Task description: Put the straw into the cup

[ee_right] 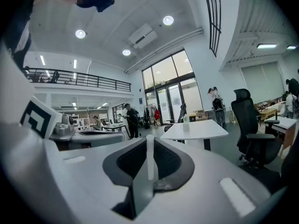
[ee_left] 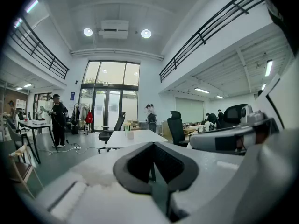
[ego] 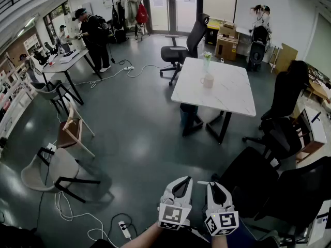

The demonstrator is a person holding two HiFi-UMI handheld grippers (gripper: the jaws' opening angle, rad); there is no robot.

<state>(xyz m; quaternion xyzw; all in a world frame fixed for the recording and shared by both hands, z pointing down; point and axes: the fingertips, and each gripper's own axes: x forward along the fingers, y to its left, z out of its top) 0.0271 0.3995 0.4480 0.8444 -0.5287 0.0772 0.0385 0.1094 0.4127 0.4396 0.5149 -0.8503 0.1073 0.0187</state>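
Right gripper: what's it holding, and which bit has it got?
The right gripper pinches a white straw by its lower end; the rest sticks up.

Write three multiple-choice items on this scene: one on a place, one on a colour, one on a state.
1. Where does the cup stand? A) on the white table B) on the floor C) on a chair
2. What colour is the straw? A) red B) white C) black
3. How is the right gripper? A) open and empty B) shut on the straw C) shut on the cup
1 A: the cup sits on the table; 2 B: it shows white between the jaws; 3 B: the jaws clamp the straw.
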